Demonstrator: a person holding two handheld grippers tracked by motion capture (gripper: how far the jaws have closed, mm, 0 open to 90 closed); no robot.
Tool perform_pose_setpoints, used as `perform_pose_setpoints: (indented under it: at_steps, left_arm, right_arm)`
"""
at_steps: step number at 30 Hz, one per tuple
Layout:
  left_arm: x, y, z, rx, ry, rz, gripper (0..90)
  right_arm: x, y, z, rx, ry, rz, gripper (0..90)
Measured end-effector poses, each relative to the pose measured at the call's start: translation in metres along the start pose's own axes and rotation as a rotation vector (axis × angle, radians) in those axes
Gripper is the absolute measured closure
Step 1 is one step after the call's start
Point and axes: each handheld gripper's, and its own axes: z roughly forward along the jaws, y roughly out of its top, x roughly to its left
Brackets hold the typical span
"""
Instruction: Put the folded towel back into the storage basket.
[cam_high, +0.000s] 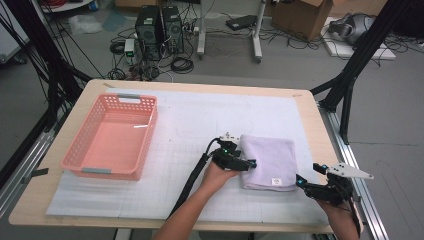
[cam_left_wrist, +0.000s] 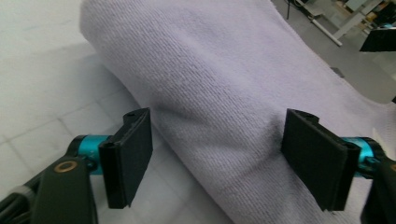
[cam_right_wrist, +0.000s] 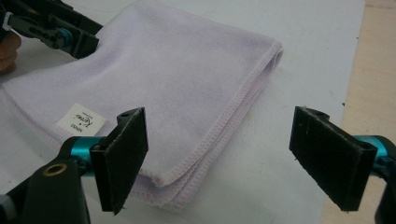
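A folded lavender towel (cam_high: 270, 157) lies on the white mat (cam_high: 190, 120), right of the table's middle, with a small white label (cam_right_wrist: 81, 119) near its front corner. My left gripper (cam_high: 251, 162) is at the towel's left folded edge. In the left gripper view the thick fold (cam_left_wrist: 210, 70) runs between the wide-apart jaws of this gripper (cam_left_wrist: 222, 158), and the pads do not squeeze it. My right gripper (cam_high: 299, 181) stands open by the towel's front right corner (cam_right_wrist: 163, 70), with the hemmed edge ahead of this gripper (cam_right_wrist: 224, 158).
An empty pink basket (cam_high: 112, 135) sits on the left of the mat. The wooden table edge (cam_high: 312, 125) runs close to the towel's right. Beyond the table, computer towers (cam_high: 160, 30), cables and a cardboard box (cam_high: 300, 15) are on the floor.
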Motion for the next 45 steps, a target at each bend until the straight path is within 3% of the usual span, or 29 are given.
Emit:
perform_pose_setpoints:
  at_steps: [1, 5, 7, 9, 13, 17, 23, 27, 28, 29, 32, 36, 40, 42, 45]
  left_arm:
    - [-0.001, 0.000, 0.001, 0.009, -0.032, -0.031, 26.4]
    - [-0.001, -0.001, 0.003, 0.011, -0.045, -0.058, 25.8]
    - [-0.002, -0.001, 0.004, 0.026, -0.034, -0.051, 28.4]
    - [-0.003, -0.001, 0.005, 0.038, -0.018, -0.038, 37.3]
    - [0.001, 0.000, 0.000, 0.047, -0.019, -0.042, 64.5]
    - [0.004, -0.001, -0.009, 0.032, -0.023, -0.031, 69.8]
    - [0.015, -0.008, -0.032, -0.005, -0.017, -0.043, 70.0]
    - [0.036, -0.016, -0.066, -0.041, -0.010, -0.068, 70.0]
    - [0.036, -0.016, -0.066, -0.041, -0.010, -0.068, 70.0]
    - [0.045, -0.020, -0.080, -0.046, 0.004, -0.070, 70.0]
    - [0.055, -0.025, -0.098, -0.058, 0.027, -0.055, 70.0]
    - [0.066, -0.031, -0.116, -0.070, 0.054, -0.047, 70.0]
    - [0.075, -0.037, -0.124, -0.077, 0.062, -0.076, 69.7]
    - [0.077, -0.038, -0.121, -0.069, 0.079, -0.100, 64.9]
    - [0.076, -0.035, -0.117, -0.106, 0.157, -0.135, 39.3]
  right_arm:
    - [0.000, 0.000, 0.000, -0.001, 0.000, -0.003, 18.6]
    - [0.001, 0.000, 0.000, 0.000, 0.002, -0.003, 18.5]
    - [0.001, 0.000, 0.000, 0.000, 0.002, -0.007, 18.6]
    - [0.002, 0.001, 0.001, 0.003, 0.002, -0.005, 18.6]
    - [0.003, 0.001, 0.002, 0.008, 0.003, -0.013, 18.6]
    - [0.002, 0.000, 0.001, 0.003, 0.000, -0.012, 18.5]
    - [0.004, 0.000, 0.002, 0.008, 0.002, -0.009, 18.6]
    - [0.006, 0.002, 0.003, 0.008, 0.006, -0.024, 18.6]
    - [0.007, 0.002, 0.004, 0.011, 0.009, -0.021, 18.6]
    - [0.008, 0.002, 0.005, 0.012, 0.010, -0.023, 18.6]
    - [0.011, 0.003, 0.006, 0.017, 0.016, -0.031, 18.6]
    - [0.013, 0.005, 0.008, 0.017, 0.020, -0.038, 18.6]
    - [0.014, 0.005, 0.010, 0.021, 0.024, -0.044, 18.6]
    - [0.015, 0.005, 0.010, 0.024, 0.024, -0.042, 18.6]
    - [0.015, 0.005, 0.011, 0.024, 0.028, -0.051, 18.6]
